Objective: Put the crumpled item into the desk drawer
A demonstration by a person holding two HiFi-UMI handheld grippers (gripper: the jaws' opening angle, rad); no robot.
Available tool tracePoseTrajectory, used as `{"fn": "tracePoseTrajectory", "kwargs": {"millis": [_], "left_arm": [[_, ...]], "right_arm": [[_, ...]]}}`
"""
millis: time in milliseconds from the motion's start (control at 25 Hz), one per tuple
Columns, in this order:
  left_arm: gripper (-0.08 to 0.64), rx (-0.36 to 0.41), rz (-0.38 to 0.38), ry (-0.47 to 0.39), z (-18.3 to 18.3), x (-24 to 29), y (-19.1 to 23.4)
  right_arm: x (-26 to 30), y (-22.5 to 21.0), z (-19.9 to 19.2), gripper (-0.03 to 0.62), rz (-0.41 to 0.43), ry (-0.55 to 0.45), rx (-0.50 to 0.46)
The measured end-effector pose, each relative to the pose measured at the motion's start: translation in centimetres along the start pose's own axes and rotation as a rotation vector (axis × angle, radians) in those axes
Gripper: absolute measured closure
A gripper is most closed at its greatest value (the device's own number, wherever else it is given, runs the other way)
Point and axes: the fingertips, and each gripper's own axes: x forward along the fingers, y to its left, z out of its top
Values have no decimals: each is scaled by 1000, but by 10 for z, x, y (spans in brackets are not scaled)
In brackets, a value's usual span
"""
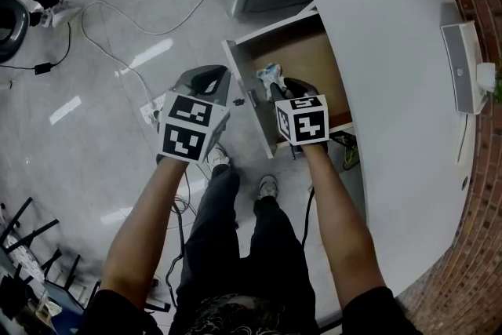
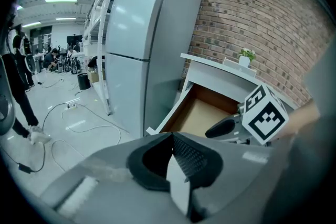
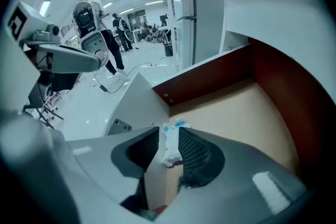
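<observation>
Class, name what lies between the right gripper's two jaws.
The crumpled white-and-blue item, hanging above the open drawer; the right gripper view shows it.

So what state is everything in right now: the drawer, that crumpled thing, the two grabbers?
desk drawer: pulled open.
crumpled item: between the right gripper's jaws, over the drawer.
right gripper: jaws apart, not clamping the item.
left gripper: jaws together, empty, beside the drawer front.
tall grey fridge: doors shut.
</observation>
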Motion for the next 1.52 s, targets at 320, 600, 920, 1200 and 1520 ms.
{"fn": "tracePoseTrajectory", "kwargs": {"millis": [320,600,920,1200,1520], "left_arm": [[560,-10,29,-13,26,-36,6],[560,4,58,-62,69,-78,2],[560,14,80,-101,99,-122,-6],[560,47,87,-158,135,-153,-11],[560,87,98,-223,174,-191,-14]], "right_arm": [[-36,19,27,482,8,-28,-2],[-85,40,72,486,13,-100,-15],[-144,53,119,504,3,-194,-10],[-197,67,162,515,-1,-303,3],[-247,78,199,520,-15,-404,-18]]}}
